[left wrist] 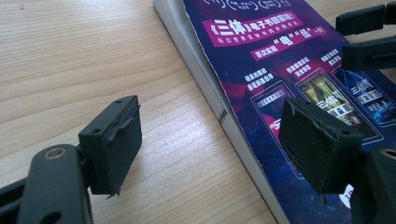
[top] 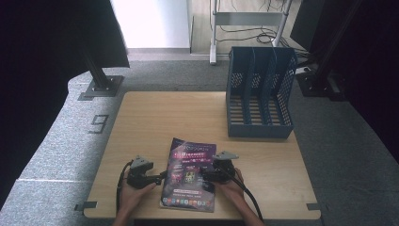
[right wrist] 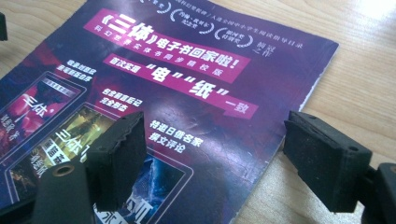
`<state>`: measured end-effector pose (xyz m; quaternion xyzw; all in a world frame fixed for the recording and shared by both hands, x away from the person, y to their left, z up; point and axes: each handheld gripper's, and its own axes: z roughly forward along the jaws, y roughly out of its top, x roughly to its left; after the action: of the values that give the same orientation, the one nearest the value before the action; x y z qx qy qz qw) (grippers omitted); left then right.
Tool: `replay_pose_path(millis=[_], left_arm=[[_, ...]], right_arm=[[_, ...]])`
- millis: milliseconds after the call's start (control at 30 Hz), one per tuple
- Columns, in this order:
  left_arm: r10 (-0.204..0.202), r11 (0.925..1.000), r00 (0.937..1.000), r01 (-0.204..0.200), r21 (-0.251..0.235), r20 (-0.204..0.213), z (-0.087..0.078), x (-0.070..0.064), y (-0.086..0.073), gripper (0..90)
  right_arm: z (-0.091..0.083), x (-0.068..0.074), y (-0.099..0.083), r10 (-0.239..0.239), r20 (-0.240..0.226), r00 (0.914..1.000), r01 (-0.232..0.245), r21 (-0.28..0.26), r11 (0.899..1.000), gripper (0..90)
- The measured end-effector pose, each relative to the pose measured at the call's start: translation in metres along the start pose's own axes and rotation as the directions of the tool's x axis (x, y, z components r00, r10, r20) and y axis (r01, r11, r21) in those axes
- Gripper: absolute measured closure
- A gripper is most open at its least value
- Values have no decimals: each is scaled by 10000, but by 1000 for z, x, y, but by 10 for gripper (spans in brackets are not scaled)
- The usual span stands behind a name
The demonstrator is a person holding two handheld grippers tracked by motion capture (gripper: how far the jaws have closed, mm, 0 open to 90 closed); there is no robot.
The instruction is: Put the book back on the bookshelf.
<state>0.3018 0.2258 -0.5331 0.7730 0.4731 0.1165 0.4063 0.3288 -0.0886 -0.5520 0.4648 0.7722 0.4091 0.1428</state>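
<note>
Magazine [top: 189, 175] lies flat, long axis running away from person, both tools wide.

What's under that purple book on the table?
The book lies flat on the wooden table; bare wood shows all around its edges. Its stacked pages show at the side in the left gripper view. Anything lying flat beneath it would be covered, so I cannot tell.

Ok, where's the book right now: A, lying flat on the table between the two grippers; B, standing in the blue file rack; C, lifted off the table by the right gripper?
A: the book lies flat on the table, with the open left gripper and open right gripper straddling its side edges; the rack holds nothing.
</note>
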Motion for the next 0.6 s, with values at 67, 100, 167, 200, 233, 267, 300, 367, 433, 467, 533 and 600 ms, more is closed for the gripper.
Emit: replay_pose_path(millis=[67, 100, 167, 200, 233, 267, 300, 367, 433, 467, 533, 600], left_arm=[[-10, 10000, 10000, 10, -14, -44, 0, 0, 0, 211], [-4, 10000, 10000, 4, -29, -58, 0, -1, 0, 210], [-10, 10000, 10000, 9, -65, -90, 1, -2, 1, 208], [-15, 10000, 9999, 15, -69, -133, 2, -2, 1, 207], [16, 10000, 9999, -17, -42, -135, 3, -3, 1, 204], [66, 10000, 9999, -66, -24, -159, 4, -4, 2, 202], [88, 10000, 9998, -88, -17, -177, 5, -5, 3, 201], [86, 10000, 9997, -86, -13, -242, 8, -6, 4, 200], [127, 9999, 9996, -127, 8, -264, 11, -8, 7, 200], [139, 9999, 9995, -138, 23, -286, 12, -9, 8, 199], [186, 9998, 9993, -185, 40, -326, 15, -11, 11, 199], [258, 9996, 9991, -256, 71, -322, 19, -14, 15, 199]], right_arm=[[1, 0, -1, 31, 49, 10000, -31, -16, 10000, 207], [1, 1, -1, -2, 67, 10000, 2, -18, 10000, 206], [1, 1, -1, -7, 88, 10000, 7, -18, 10000, 208], [1, 1, -1, -17, 103, 9999, 18, -12, 10000, 208], [1, 1, -1, -40, 121, 9999, 40, -8, 10000, 209], [1, 1, -1, -61, 128, 9999, 61, -3, 10000, 210], [1, 2, -1, -69, 133, 9999, 69, -3, 10000, 210], [1, 2, -1, -87, 137, 9999, 87, 2, 10000, 210], [1, 2, -1, -124, 150, 9998, 124, 1, 9999, 211], [1, 2, -1, -131, 152, 9998, 131, 3, 9999, 211], [1, 2, -1, -145, 152, 9998, 145, 10, 9999, 211], [1, 2, -1, -168, 152, 9997, 168, 17, 9999, 211]])
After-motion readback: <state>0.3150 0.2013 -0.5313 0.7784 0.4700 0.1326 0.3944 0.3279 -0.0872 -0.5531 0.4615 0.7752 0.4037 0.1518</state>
